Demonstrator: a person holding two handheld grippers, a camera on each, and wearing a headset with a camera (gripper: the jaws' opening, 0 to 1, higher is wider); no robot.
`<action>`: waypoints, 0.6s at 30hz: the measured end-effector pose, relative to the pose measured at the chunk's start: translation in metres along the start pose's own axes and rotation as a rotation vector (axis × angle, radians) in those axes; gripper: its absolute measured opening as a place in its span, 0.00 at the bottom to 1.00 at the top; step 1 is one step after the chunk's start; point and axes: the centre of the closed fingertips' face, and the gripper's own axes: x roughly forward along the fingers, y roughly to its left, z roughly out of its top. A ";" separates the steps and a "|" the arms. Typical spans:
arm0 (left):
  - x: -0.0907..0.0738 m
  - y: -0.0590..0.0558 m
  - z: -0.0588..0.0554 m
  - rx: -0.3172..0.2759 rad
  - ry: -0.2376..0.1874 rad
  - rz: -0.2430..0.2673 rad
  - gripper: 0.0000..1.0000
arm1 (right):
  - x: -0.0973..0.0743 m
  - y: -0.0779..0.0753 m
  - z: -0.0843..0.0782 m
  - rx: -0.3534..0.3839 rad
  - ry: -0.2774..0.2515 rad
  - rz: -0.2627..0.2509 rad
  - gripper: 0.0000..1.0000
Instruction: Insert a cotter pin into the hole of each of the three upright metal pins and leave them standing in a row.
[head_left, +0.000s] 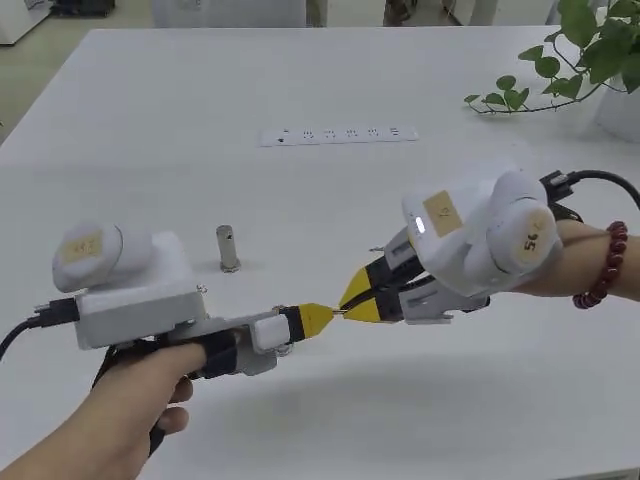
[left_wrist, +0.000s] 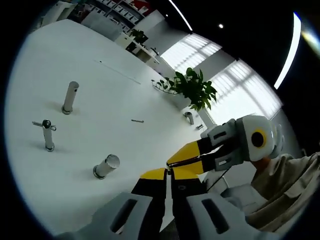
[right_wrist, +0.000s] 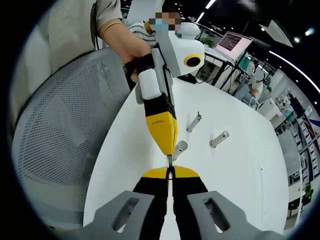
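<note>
1. Presently the step in hand looks like a hand-over or re-grip of a cotter pin (right_wrist: 170, 161). It hangs in the air above the surface (head_left: 450, 400), bridging the tips of the two tools.
2. The left gripper (head_left: 318, 318) has its fingers clenched on one end of it. The right gripper (head_left: 352, 308) has its fingers clenched on the other end, so the two meet tip to tip.
3. In the left gripper view three metal pins stand apart on the surface. The fitted metal pin (left_wrist: 47, 134) already carries a cross-piece through its head, while the far metal pin (left_wrist: 70, 97) and the near metal pin (left_wrist: 106, 166) carry none.
4. A spare cotter pin (left_wrist: 137, 121) lies flat farther out, well apart from them.
5. By that count, I judge the task to be about a third done, with the second insertion being prepared.
6. The next move calls for one gripper to let go, leaving the other holding the cotter pin with its legs free. The pin then goes to an unfitted metal pin, where the legs must line up with the cross hole and slide in level without toppling the post.
</note>
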 end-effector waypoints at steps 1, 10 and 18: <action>0.000 0.000 0.000 -0.007 0.000 0.001 0.00 | 0.000 0.000 0.000 -0.001 -0.002 -0.003 0.02; -0.003 -0.003 0.006 -0.019 -0.015 -0.009 0.00 | -0.003 -0.006 0.004 0.017 -0.023 -0.032 0.04; -0.005 -0.006 0.008 0.103 -0.009 -0.003 0.00 | -0.005 -0.006 0.003 0.071 -0.040 -0.032 0.06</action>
